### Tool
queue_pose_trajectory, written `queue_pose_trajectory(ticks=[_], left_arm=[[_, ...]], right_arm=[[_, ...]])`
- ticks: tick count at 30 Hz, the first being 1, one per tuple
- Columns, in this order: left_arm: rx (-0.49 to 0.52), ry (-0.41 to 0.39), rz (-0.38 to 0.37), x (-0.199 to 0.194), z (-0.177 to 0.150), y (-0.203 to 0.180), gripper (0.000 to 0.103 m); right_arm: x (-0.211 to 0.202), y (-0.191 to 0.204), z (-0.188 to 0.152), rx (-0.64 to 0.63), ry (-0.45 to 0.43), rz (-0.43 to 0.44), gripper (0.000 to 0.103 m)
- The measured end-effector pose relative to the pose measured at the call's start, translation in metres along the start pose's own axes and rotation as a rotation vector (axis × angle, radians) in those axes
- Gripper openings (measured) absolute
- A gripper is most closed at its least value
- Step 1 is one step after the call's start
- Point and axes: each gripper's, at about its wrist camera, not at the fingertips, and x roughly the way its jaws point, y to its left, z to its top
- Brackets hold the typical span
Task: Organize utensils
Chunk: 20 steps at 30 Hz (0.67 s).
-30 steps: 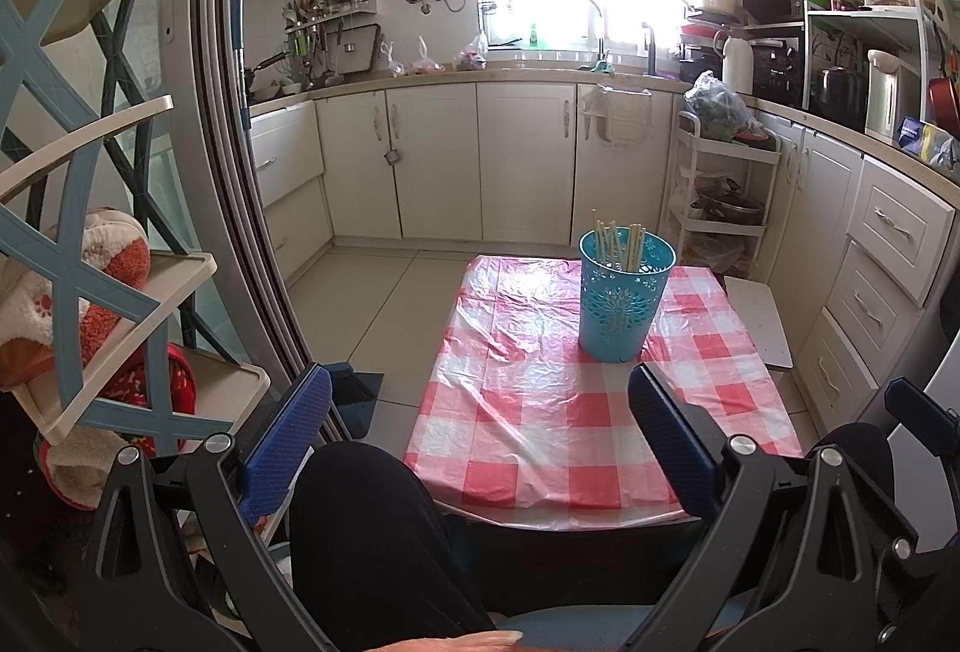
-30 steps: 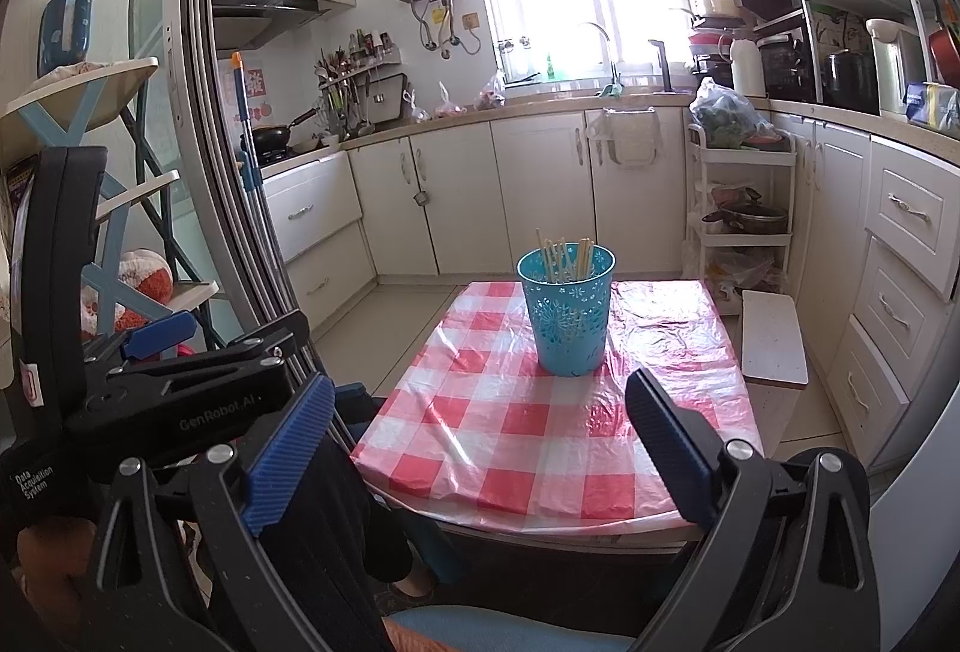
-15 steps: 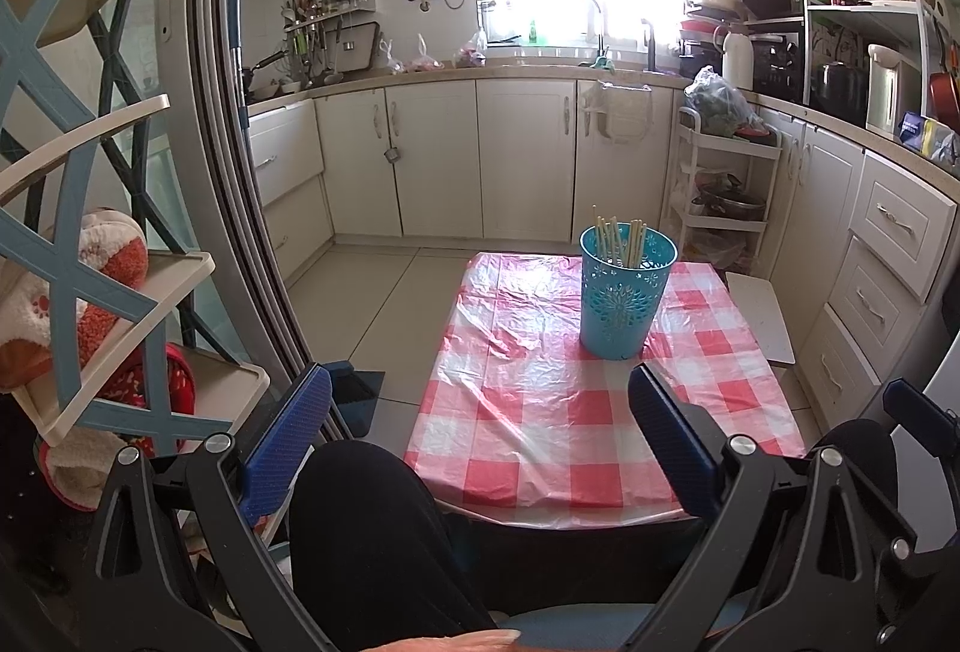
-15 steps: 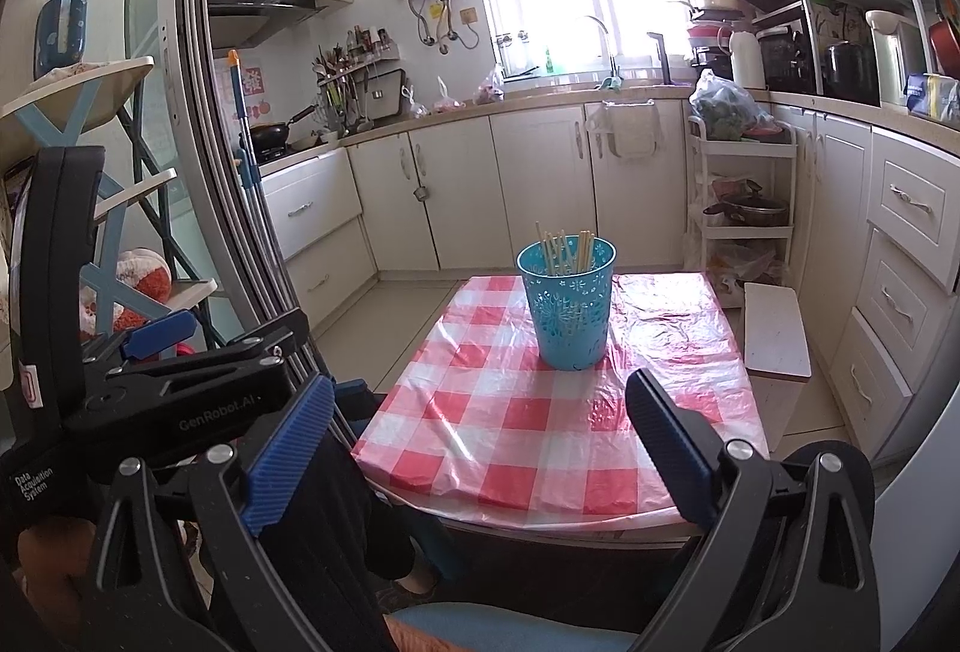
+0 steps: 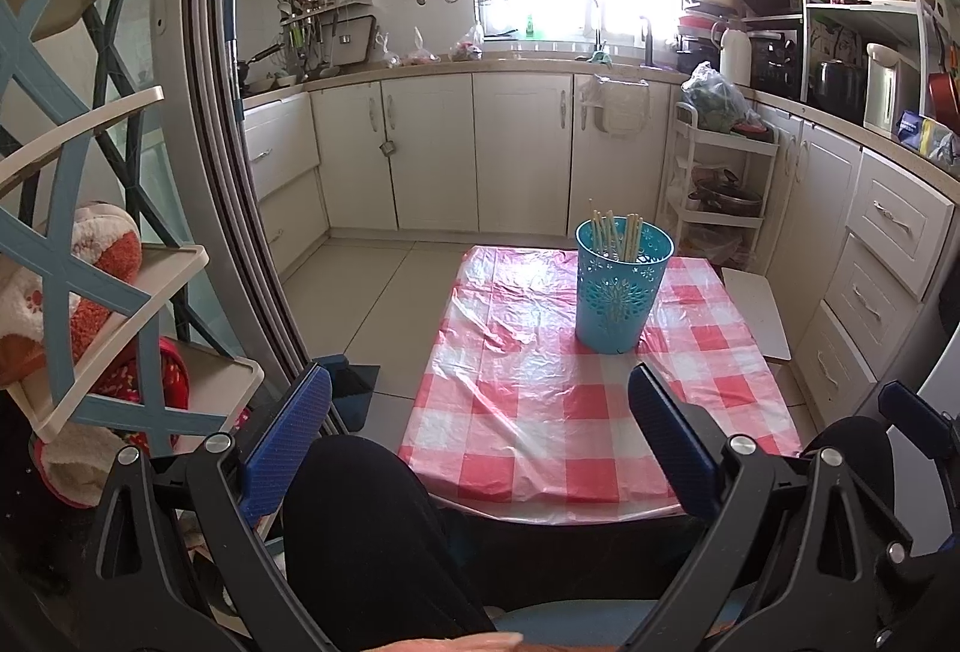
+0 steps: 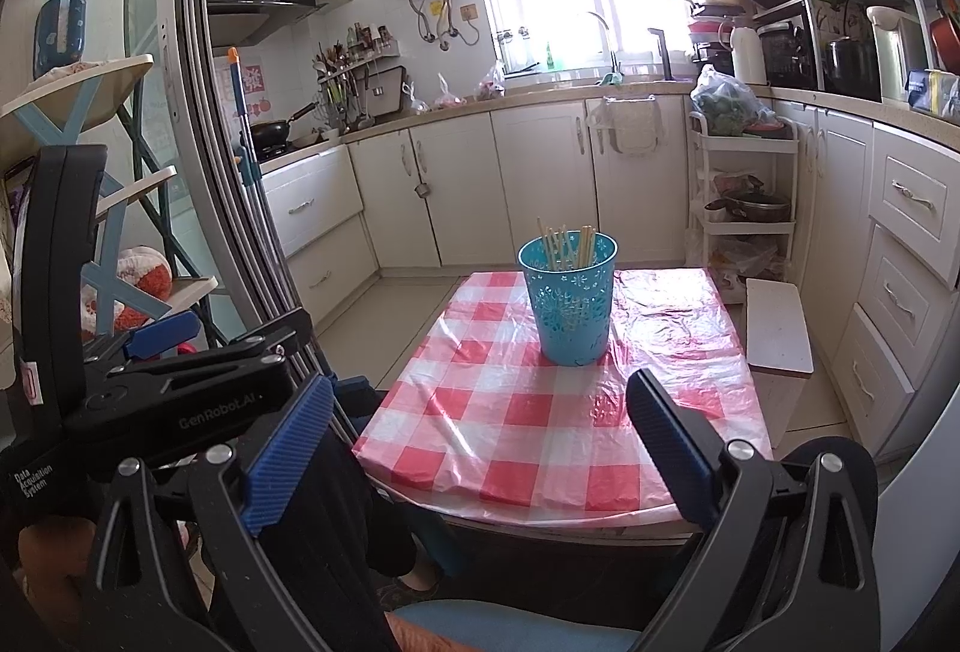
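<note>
A blue perforated holder [image 5: 621,289] with several wooden chopsticks [image 5: 612,235] upright in it stands on the far half of a low table with a red-and-white checked cloth [image 5: 540,412]. The holder [image 6: 569,298] and chopsticks [image 6: 567,245] also show in the right wrist view. My left gripper [image 5: 480,430] is open and empty, held back from the table's near edge above a black-clad knee. My right gripper [image 6: 480,433] is open and empty, also short of the table. The left gripper's body [image 6: 180,388] shows at the left of the right wrist view.
White kitchen cabinets [image 5: 522,154] line the back and right walls. A white trolley [image 5: 717,184] with pots stands behind the table. A white stool [image 6: 777,325] sits to the table's right. A blue-and-cream shelf rack [image 5: 90,262] and sliding door frame [image 5: 240,172] stand on the left.
Both views have shifted slightly; the holder sits a little higher in the frames. Both grippers stay open and empty.
</note>
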Motion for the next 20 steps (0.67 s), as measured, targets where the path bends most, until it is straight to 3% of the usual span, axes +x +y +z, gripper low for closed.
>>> queue_pose_trajectory(ticks=[3,9,15,20], left_arm=[[-0.003,-0.003,-0.027,0.003,-0.004,-0.002,0.095],[0.03,0.019,-0.01,0.027,-0.007,-0.009,0.095],[0.058,0.11,0.012,0.092,-0.003,-0.014,0.095],[0.067,0.201,0.017,0.169,0.0,-0.022,0.095]], right_arm=[[0.004,0.0,-0.003,0.003,0.012,0.004,0.094],[0.027,-0.011,-0.006,0.032,0.068,0.007,0.094],[0.08,-0.038,-0.004,0.041,0.136,-0.054,0.095],[0.165,-0.075,-0.01,0.065,0.262,-0.135,0.095]])
